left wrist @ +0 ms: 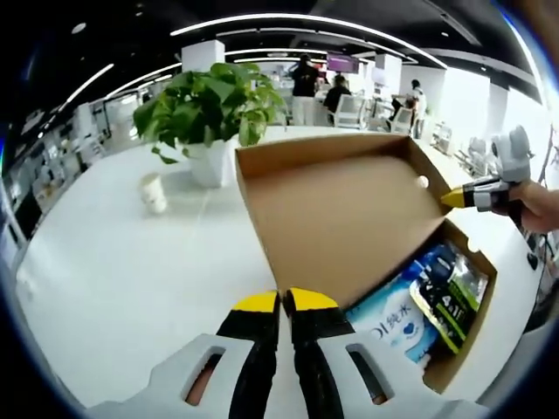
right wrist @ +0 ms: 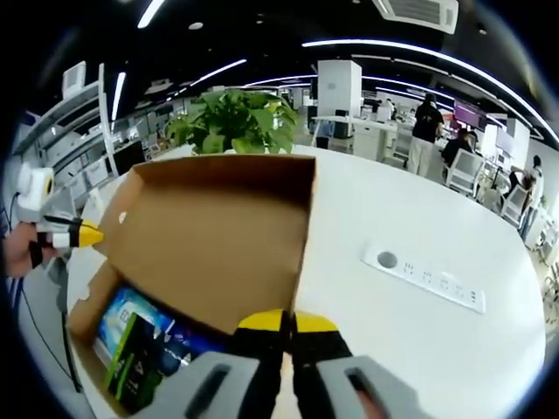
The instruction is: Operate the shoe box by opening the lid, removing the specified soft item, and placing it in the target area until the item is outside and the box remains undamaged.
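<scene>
left hand-held gripper (left wrist: 286, 301) closed on raised lid (left wrist: 341, 218) edge | right hand-held gripper (right wrist: 286, 321) likewise | shoe box (left wrist: 458, 349) on desk (left wrist: 131, 271) holding wipes pack (left wrist: 397, 319)

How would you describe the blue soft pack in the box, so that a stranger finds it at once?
Start at the open cardboard shoe box on the white table, its lid raised. Look inside, below the lid: the pale blue soft pack with white characters lies there. Beside it is a darker pack with green print; the wanted one is lighter.
</scene>
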The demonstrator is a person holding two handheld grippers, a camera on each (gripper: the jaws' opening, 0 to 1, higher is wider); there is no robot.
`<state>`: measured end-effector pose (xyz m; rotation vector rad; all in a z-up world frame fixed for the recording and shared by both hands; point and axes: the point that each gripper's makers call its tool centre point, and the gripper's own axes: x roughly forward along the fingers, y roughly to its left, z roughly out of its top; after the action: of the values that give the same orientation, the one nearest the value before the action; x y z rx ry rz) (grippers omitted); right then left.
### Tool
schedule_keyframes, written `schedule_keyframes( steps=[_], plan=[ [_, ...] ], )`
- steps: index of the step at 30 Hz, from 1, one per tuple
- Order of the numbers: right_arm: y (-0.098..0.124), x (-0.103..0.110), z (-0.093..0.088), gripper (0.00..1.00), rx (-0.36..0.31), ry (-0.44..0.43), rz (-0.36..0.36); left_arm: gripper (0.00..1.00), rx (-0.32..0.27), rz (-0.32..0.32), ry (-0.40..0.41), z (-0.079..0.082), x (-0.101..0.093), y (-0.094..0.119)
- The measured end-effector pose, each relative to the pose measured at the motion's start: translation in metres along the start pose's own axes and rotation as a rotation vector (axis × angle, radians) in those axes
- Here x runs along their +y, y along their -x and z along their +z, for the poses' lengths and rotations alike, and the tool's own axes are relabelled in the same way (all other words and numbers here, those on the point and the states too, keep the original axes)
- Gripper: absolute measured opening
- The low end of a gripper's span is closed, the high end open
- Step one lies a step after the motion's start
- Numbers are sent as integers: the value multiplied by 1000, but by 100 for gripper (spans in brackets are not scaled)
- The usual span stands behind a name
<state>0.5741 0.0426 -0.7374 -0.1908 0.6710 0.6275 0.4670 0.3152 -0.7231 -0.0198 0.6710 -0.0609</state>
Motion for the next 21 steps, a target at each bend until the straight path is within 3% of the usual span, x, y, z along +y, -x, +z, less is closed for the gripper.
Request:
schedule_keyframes(
  steps=[21],
  plan=[
    [-16, -10, -7, 0, 39, -11, 2, 1, 20, -16, 50, 3, 5, -14]
  ],
)
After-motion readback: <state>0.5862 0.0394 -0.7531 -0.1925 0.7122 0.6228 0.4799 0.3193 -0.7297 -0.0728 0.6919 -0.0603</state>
